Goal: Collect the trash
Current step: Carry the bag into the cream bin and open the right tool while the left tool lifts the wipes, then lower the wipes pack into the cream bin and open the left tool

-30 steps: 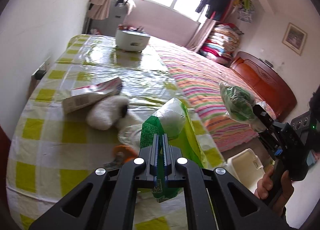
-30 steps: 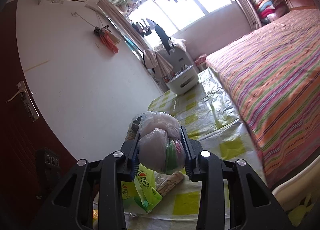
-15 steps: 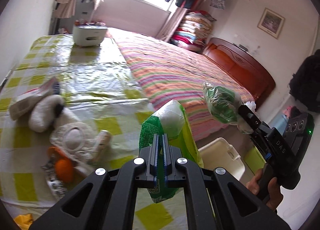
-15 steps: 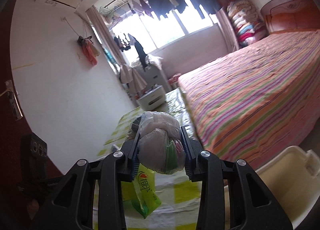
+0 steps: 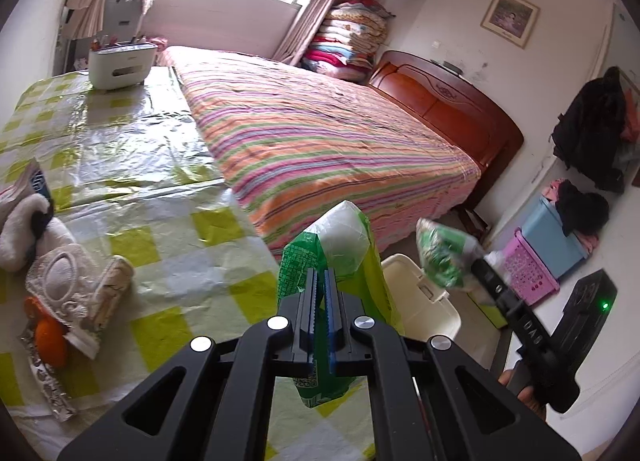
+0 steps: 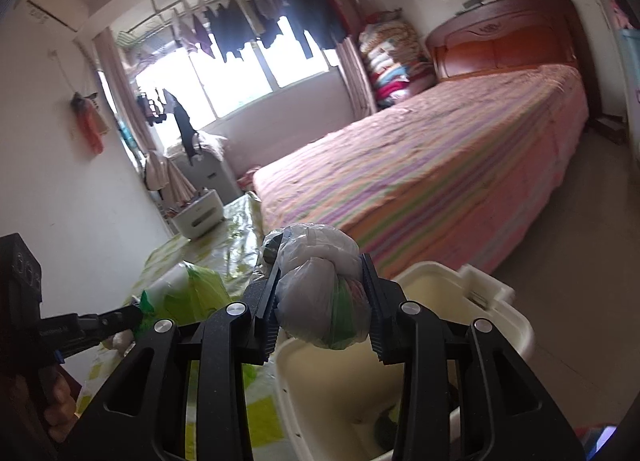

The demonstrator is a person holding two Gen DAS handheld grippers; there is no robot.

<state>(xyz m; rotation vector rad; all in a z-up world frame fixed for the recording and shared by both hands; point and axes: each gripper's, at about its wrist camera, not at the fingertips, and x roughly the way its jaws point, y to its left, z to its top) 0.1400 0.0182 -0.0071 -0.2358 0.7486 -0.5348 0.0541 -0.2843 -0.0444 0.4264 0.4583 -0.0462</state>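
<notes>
We held the left gripper (image 5: pixel 320 293) over the near edge of the table (image 5: pixel 132 165), its fingers pressed together on a green plastic wrapper (image 5: pixel 340 245) that stood up above the tips and hung down below them; the wrapper was off the tablecloth, up in the air between the table and the cream bin (image 5: pixel 420 297) on the floor beside the bed (image 5: pixel 320 133). In the right wrist view the right gripper (image 6: pixel 322 301) sat directly above the open bin (image 6: pixel 504 325); its fingers had just been widening a little, yet a knotted clear bag of rubbish (image 6: pixel 320 297) was between the pads and both pads touched its sides, so the pinch held. From the left wrist view the same bag (image 5: pixel 444 253) showed blurred at the tip of the right gripper (image 5: pixel 476 265), just past the bin's far corner. On the table, well behind both grippers, lay a heap of trash: a white fluffy thing (image 5: pixel 24 229), a lace-patterned white piece (image 5: pixel 64 281), an orange scrap (image 5: pixel 50 337) and a printed foil wrapper (image 5: pixel 48 385), all touching or nearly so; a white box (image 5: pixel 120 65) stood at the far end of the table.
</notes>
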